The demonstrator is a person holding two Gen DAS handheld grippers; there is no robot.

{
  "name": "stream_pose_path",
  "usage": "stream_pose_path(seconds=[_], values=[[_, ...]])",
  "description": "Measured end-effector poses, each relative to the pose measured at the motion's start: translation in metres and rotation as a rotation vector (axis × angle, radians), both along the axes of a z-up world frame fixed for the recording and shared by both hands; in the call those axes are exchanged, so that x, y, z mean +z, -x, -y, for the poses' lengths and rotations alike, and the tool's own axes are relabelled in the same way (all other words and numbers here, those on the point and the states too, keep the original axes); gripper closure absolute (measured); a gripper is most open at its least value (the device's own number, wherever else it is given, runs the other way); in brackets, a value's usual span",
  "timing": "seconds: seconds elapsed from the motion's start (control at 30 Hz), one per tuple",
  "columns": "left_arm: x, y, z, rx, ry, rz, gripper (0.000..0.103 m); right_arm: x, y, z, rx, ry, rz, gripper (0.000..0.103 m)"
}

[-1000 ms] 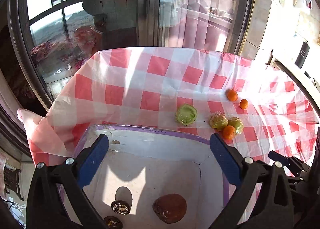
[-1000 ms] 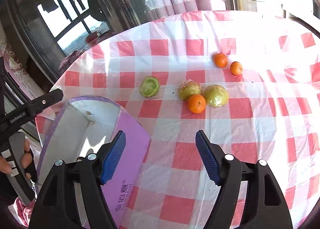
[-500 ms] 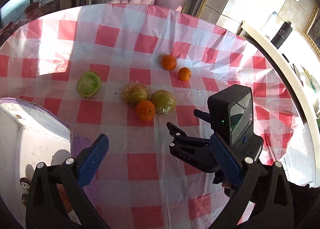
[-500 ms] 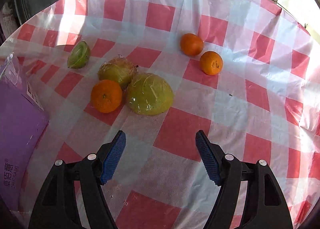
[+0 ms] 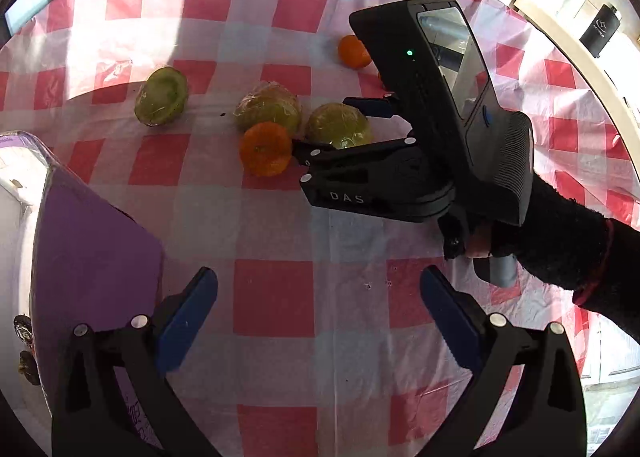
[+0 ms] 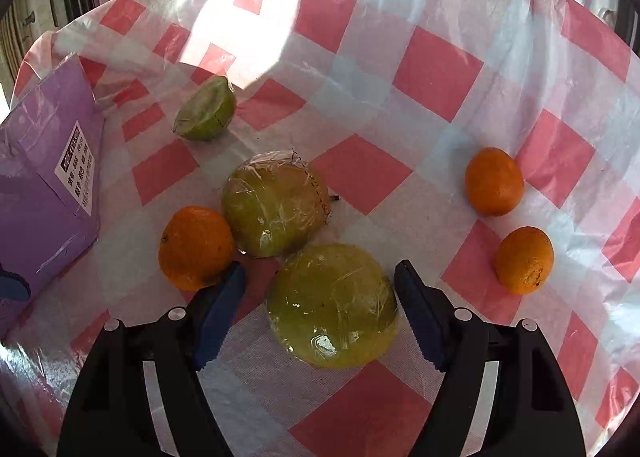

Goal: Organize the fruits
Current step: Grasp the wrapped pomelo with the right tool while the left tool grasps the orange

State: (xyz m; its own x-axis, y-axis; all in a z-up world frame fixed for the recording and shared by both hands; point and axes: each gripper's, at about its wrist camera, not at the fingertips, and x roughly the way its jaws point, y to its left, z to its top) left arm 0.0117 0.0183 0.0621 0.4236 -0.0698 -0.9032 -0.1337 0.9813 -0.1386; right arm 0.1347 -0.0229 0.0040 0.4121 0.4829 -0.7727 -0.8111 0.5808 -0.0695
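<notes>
So the right gripper [image 6: 320,285] has come right down over the nearest plastic-wrapped yellow-green fruit half [image 6: 332,305], low centre of the right wrist view. Its jaws have just been closing in, and the fruit sits between the blue pads, but I can still see a gap on the left pad's side, and on the right I honestly can't tell if the pad is touching the wrap yet. So: parted around it, not clamped. The left pad tip is just beside a small orange mandarin [image 6: 196,247], which sits against a second wrapped fruit half [image 6: 276,205] right behind.

The left gripper [image 5: 318,313] is wide open over bare red-and-white checked tablecloth [image 5: 276,297] at the bottom of its frame, holding nothing and touching nothing.

What each view adds:
- The right wrist view gives the unwrapped green fruit half [image 6: 206,109] at upper left, two more mandarins [image 6: 494,181] [image 6: 524,259] at the right edge, and the label on the purple cardboard box [image 6: 48,177] at far left.
- The left wrist view shows the whole right tool from outside, the black-gloved hand [image 5: 560,233] on its handle, and a peek inside the box at lower left, where a couple of small dark things [image 5: 24,333] lie. Too small to say what they are.
</notes>
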Motion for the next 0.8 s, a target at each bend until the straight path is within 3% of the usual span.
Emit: stream_pose_path(seconds=[0.13,0.37,0.53,0.63,0.67,0.7,0.8], values=[[-0.013,-0.016,-0.002,0.022,-0.038,0.002,0.002,0.001,0.002,0.020,-0.069,-0.014,0.011,0.043],[-0.039,-0.058,-0.010,0.069,-0.160,0.014,0.002,0.001,-0.003,0.110,-0.385,-0.099,-0.052,0.043],[-0.049,-0.092,-0.020,0.104,-0.218,0.040,0.004,0.001,0.009,0.138,-0.462,-0.114,-0.075,0.043],[-0.051,-0.101,-0.027,0.086,-0.165,0.058,0.022,0.001,0.018,0.141,-0.482,-0.118,-0.077,0.043],[-0.049,-0.101,-0.026,0.065,-0.164,0.064,0.033,0.001,0.021,0.141,-0.489,-0.121,-0.077,0.043],[-0.046,-0.099,-0.022,0.035,-0.167,0.072,0.053,0.001,0.025,0.142,-0.496,-0.126,-0.078,0.043],[-0.041,-0.087,-0.017,-0.017,-0.149,0.055,0.062,0.002,0.035,0.140,-0.520,-0.140,-0.081,0.043]])
